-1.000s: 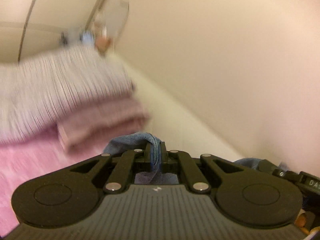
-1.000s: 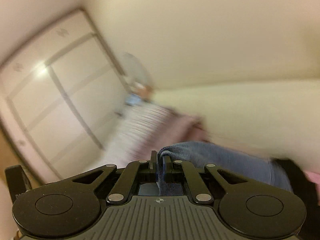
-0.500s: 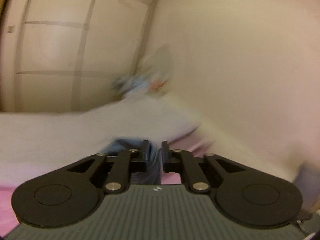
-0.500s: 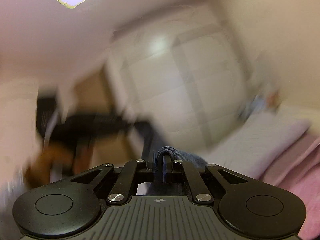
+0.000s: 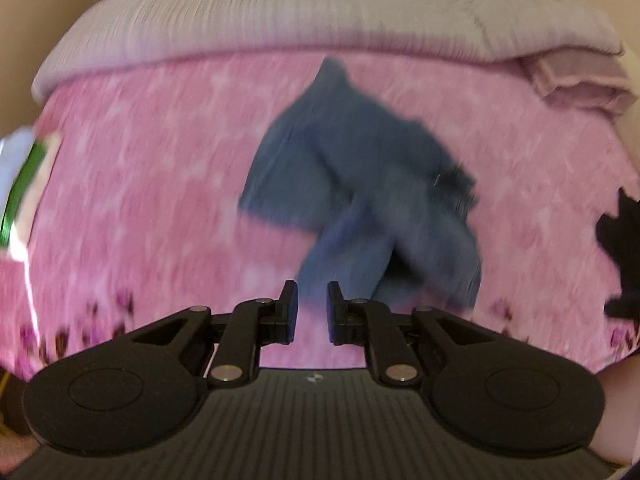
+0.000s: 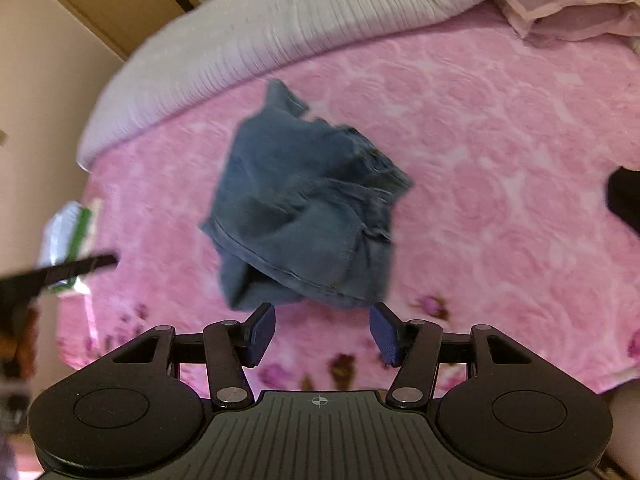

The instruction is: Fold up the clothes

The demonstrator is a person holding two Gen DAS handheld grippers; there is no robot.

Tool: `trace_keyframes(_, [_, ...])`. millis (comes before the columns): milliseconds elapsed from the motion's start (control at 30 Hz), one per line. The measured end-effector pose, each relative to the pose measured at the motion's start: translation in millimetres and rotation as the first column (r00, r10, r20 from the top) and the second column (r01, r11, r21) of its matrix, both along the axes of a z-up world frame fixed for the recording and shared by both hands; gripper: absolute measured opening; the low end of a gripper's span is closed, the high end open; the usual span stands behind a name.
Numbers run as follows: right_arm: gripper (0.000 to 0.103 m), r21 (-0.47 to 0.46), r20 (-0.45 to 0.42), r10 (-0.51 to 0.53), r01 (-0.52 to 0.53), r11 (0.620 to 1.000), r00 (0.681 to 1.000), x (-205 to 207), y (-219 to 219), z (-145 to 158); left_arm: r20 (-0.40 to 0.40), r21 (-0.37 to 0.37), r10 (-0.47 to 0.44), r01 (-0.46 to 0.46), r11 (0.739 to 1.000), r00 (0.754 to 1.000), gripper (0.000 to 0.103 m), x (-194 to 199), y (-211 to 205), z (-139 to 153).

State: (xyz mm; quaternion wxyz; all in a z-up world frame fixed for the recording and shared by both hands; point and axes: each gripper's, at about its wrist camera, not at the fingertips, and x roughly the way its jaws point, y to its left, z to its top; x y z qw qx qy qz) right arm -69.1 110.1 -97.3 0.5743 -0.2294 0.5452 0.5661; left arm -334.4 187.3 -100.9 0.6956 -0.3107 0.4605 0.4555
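Note:
A crumpled blue denim garment (image 5: 360, 184) lies in a heap on the pink bedspread (image 5: 140, 184); it also shows in the right wrist view (image 6: 304, 208). My left gripper (image 5: 312, 304) is open with a narrow gap, empty, just short of the garment's near edge. My right gripper (image 6: 322, 328) is wide open and empty, above the garment's near edge. The left wrist view is motion-blurred.
A grey ribbed duvet (image 5: 300, 4) is bunched along the far side of the bed (image 6: 260, 40). A folded mauve cloth (image 5: 576, 80) lies far right. A green-and-white packet (image 6: 72, 232) lies at the left edge. A dark object (image 5: 620, 248) sits at the right.
Both grippers held the denim raised, facing the wall and wardrobe. Now both have opened and point down at the bed, and the denim lies dropped on the bedspread.

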Motion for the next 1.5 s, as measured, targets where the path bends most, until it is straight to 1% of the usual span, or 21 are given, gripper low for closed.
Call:
trace_keyframes(100, [0.056, 0.015, -0.004, 0.032, -0.032, 0.999, 0.999, -13, -18, -2, 0.0, 0.012, 0.026, -0.026, 1.0, 1.0, 0.012, -26, -30, 3])
trace_keyframes(200, [0.056, 0.056, 0.0, 0.055, -0.055, 0.997, 0.999, -23, -41, -4, 0.003, 0.054, 0.036, -0.036, 0.998, 0.999, 0.017, -25, -52, 10])
trace_keyframes(300, [0.056, 0.099, 0.015, 0.058, -0.059, 0.993, 0.998, -26, -63, 6, 0.002, 0.096, 0.044, -0.044, 0.994, 0.999, 0.02, -24, -77, 14])
trace_keyframes(333, [0.056, 0.103, 0.019, 0.061, -0.062, 0.993, 0.998, -28, -70, 11, 0.006, 0.107, 0.044, -0.044, 0.993, 0.999, 0.023, -22, -85, 17])
trace_keyframes(400, [0.056, 0.091, 0.026, 0.072, -0.074, 0.993, 0.997, -30, -82, 13, 0.006, 0.124, 0.052, -0.053, 0.991, 0.999, 0.025, -20, -103, 22])
trace_keyframes(600, [0.056, 0.04, 0.042, 0.115, -0.116, 0.992, 0.993, -33, -113, 11, 0.016, 0.146, 0.109, -0.111, 0.983, 0.994, 0.025, -29, -156, 31])
trace_keyframes(767, [0.056, 0.057, 0.1, 0.137, -0.143, 0.988, 0.986, -37, -136, 13, 0.026, 0.168, 0.14, -0.142, 0.975, 0.99, 0.027, -31, -190, 38])
trace_keyframes(933, [0.056, 0.071, 0.135, 0.132, -0.142, 0.987, 0.982, -33, -155, 16, 0.037, 0.184, 0.137, -0.141, 0.973, 0.99, 0.028, -25, -209, 46])
trace_keyframes(1100, [0.056, 0.079, 0.142, 0.131, -0.143, 0.987, 0.981, -29, -162, 19, 0.04, 0.194, 0.127, -0.132, 0.972, 0.991, 0.029, -20, -217, 51])
trace_keyframes(1300, [0.056, 0.08, 0.136, 0.126, -0.138, 0.987, 0.983, -29, -164, 19, 0.04, 0.193, 0.119, -0.124, 0.973, 0.992, 0.029, -19, -216, 49])
trace_keyframes(1500, [0.056, 0.076, 0.131, 0.119, -0.129, 0.989, 0.984, -37, -153, 18, 0.045, 0.18, 0.13, -0.136, 0.974, 0.99, 0.03, -35, -201, 43])
